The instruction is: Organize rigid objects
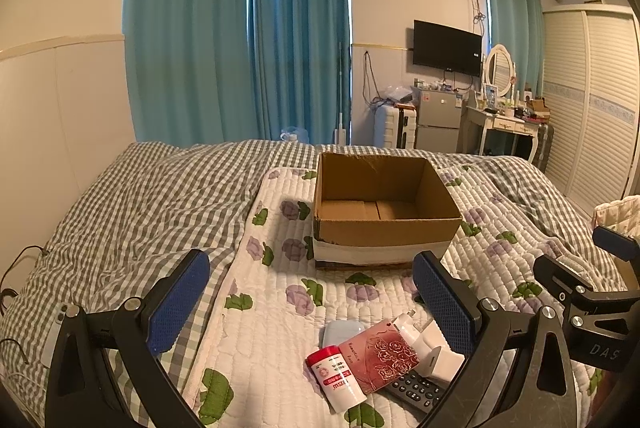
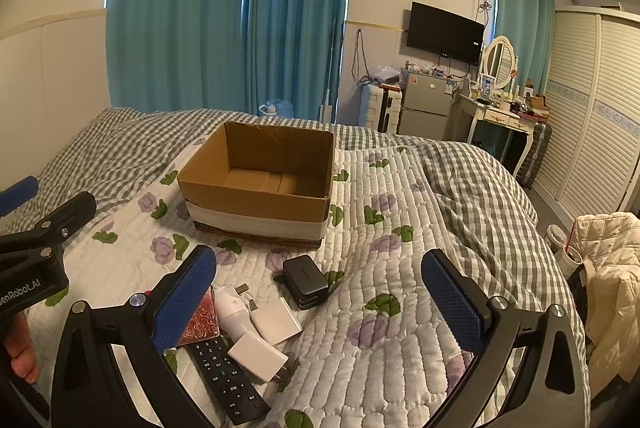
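An open, empty cardboard box (image 1: 384,228) (image 2: 256,200) stands on the floral quilt. Near me lies a cluster: a white bottle with a red cap (image 1: 338,378), a red rose-patterned card (image 1: 380,356) (image 2: 200,320), a pale blue case (image 1: 340,332), white chargers (image 1: 432,348) (image 2: 258,352), a black remote (image 1: 416,390) (image 2: 228,376) and a black box (image 2: 306,280). My left gripper (image 1: 312,312) is open above the cluster. My right gripper (image 2: 320,304) is open above the chargers and black box. Each gripper shows at the edge of the other's view.
The floral quilt (image 2: 400,288) lies over a grey checked bedspread (image 1: 140,196). A cream jacket (image 2: 612,268) hangs at the bed's right. Teal curtains, a small fridge (image 2: 424,104), a dressing table (image 2: 500,120) and a wardrobe stand beyond the bed.
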Motion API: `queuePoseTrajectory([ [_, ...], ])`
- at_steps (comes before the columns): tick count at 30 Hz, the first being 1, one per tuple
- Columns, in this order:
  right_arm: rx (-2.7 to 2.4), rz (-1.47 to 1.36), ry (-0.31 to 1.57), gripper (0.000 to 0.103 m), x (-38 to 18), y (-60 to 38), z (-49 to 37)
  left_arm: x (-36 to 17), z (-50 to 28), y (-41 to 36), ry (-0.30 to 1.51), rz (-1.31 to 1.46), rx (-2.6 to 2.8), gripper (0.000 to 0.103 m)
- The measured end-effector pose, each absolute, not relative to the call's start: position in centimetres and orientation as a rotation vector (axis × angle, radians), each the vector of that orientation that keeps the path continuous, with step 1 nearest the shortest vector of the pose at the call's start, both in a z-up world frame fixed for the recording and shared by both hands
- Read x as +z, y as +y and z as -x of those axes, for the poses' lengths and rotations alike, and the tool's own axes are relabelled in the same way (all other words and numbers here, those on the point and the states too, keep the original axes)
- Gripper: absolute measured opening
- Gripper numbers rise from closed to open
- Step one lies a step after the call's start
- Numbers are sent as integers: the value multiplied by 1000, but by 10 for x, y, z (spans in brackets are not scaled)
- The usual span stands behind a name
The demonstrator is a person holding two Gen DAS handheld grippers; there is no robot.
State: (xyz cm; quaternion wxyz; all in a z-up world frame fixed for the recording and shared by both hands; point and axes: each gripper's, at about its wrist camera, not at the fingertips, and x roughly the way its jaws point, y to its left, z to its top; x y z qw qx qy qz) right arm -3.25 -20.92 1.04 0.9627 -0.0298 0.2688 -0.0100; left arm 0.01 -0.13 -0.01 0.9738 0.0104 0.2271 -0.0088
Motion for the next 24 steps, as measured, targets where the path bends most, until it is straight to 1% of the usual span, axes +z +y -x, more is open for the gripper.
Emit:
queuePoseTrajectory([
  [24, -24, 62, 547, 103, 4, -210, 34, -3, 0, -3, 466, -20, -19, 103],
])
